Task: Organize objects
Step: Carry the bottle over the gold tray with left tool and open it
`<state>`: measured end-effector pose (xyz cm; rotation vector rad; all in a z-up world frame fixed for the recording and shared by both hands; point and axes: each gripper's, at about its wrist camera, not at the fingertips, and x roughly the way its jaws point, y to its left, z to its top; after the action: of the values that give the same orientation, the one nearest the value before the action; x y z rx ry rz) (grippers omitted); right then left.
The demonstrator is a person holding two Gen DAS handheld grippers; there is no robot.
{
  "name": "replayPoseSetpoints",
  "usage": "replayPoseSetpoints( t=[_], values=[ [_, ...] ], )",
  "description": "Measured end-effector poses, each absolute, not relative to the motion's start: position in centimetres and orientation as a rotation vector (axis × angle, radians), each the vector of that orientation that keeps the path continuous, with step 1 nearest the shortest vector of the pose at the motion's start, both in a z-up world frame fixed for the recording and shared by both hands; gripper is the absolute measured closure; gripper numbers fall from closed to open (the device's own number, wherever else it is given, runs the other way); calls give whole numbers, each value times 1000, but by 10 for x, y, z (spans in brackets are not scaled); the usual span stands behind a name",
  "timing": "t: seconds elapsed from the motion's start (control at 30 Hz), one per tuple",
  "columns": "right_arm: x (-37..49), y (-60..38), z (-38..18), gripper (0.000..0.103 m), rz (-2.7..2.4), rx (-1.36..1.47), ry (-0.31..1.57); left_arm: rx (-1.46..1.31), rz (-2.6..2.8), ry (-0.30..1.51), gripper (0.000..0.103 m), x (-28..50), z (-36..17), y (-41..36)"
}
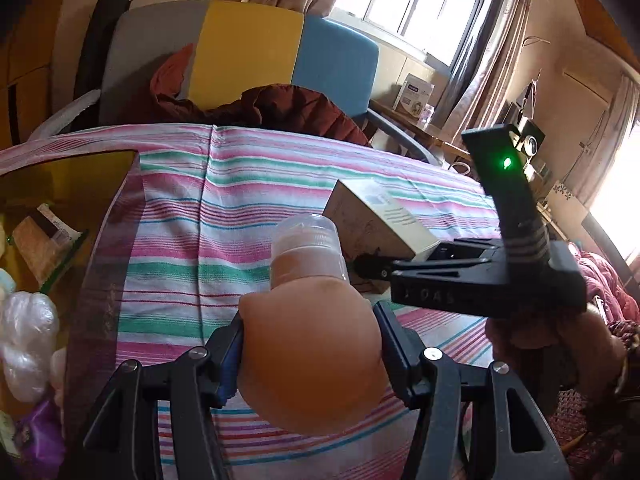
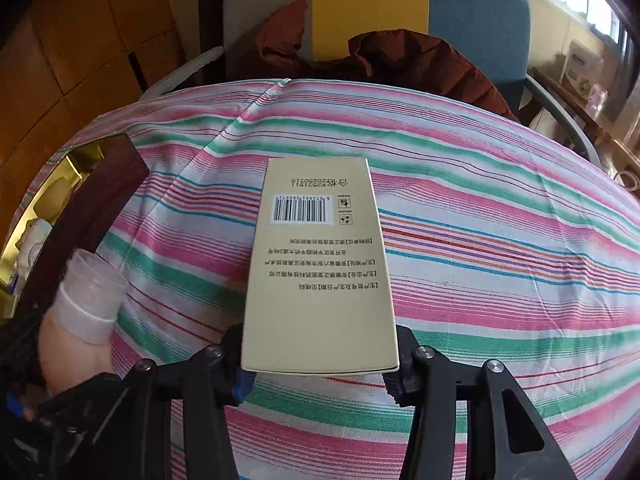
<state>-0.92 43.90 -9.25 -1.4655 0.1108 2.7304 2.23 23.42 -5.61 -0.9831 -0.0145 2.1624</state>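
My left gripper is shut on a peach-coloured squeeze bottle with a clear cap, held above the striped cloth; the bottle also shows in the right wrist view at the left edge. My right gripper is shut on a cream carton with a barcode on top, held above the cloth. The carton and the right gripper body show in the left wrist view, just right of the bottle.
A striped pink, green and white cloth covers the table. A dark-walled box with a yellow inside holds several items at the left; it shows in the right wrist view too. A chair with a red jacket stands behind.
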Motion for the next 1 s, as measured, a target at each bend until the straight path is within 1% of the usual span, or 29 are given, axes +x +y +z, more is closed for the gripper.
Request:
replayPoseSetpoints(
  t=[0.1,0.2,0.3,0.47,0.67,0.7,0.87,1.0],
  values=[
    [-7,433,-92,52,2738,-1457,84,-951,2180,-83,44,18,-40,216],
    [-1,435,-91,52,2742,-1445,114,-958,2221,-143,44,5,-29,194],
    [1,433,-90,52,2743,-1434,112,-989,2272,-245,43,-16,-23,163],
    [9,426,-90,52,2748,-1418,132,-1103,2303,-466,43,-65,-28,111],
    [12,420,-89,52,2738,-1418,134,-1249,2295,-647,43,-117,-41,67],
    [12,419,-89,52,2734,-1421,137,-1276,2302,-667,43,-124,-44,62],
    [14,412,-85,53,2727,-1441,169,-1460,2319,-656,42,-162,-66,50],
    [18,393,-70,53,2770,-1388,80,-1562,2325,-677,35,-183,-81,40]
  ],
)
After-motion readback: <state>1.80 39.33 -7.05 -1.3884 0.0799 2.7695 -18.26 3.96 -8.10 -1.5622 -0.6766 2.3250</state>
